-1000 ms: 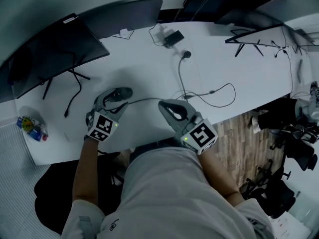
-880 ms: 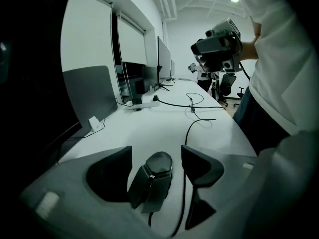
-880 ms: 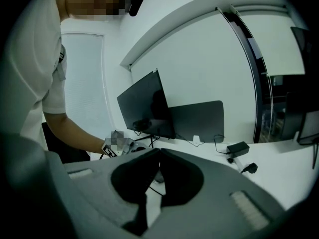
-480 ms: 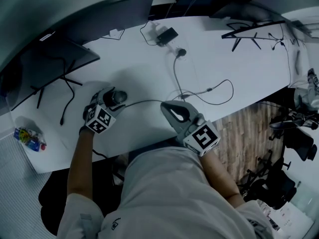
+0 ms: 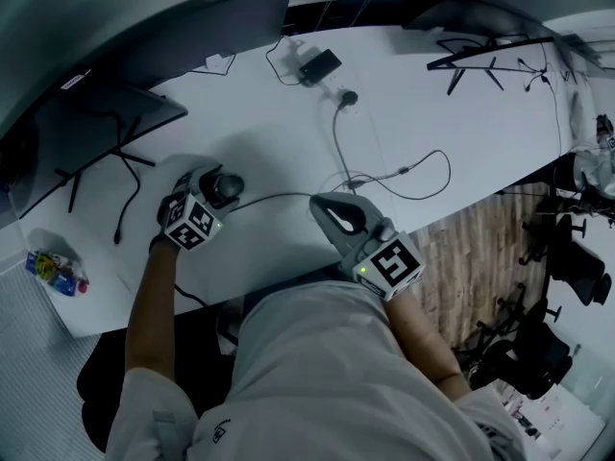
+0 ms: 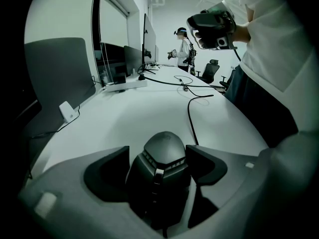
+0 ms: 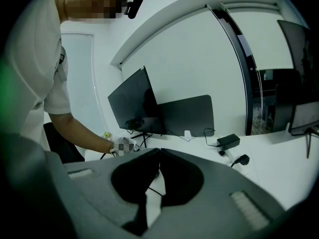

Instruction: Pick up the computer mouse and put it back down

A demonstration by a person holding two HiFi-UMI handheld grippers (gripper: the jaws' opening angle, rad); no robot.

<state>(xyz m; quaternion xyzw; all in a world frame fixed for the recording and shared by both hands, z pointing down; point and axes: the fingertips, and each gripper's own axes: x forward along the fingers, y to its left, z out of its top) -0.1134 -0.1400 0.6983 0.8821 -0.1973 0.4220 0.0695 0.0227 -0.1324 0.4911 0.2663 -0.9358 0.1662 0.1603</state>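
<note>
A dark computer mouse (image 5: 231,184) rests on the white table (image 5: 288,142), its cable (image 5: 279,196) running right. My left gripper (image 5: 219,190) points steeply down over it. In the left gripper view the mouse (image 6: 162,168) sits between the wide jaws of the left gripper (image 6: 157,151), which stands open with the fingertips close beside its flanks. My right gripper (image 5: 319,202) hovers near the table's front edge, right of the mouse. Its tips meet in the right gripper view (image 7: 159,151), shut on nothing.
A monitor on a stand (image 5: 86,123) and a dark panel (image 5: 211,27) line the far side. A power adapter (image 5: 319,65), a plug (image 5: 350,98) and a looping cable (image 5: 413,176) lie right of the mouse. A colourful packet (image 5: 53,267) sits at the left corner. Office chairs (image 5: 567,267) stand to the right.
My left gripper has sunk to the table with the mouse between its jaws, and the jaws have widened. The right gripper has hardly shifted.
</note>
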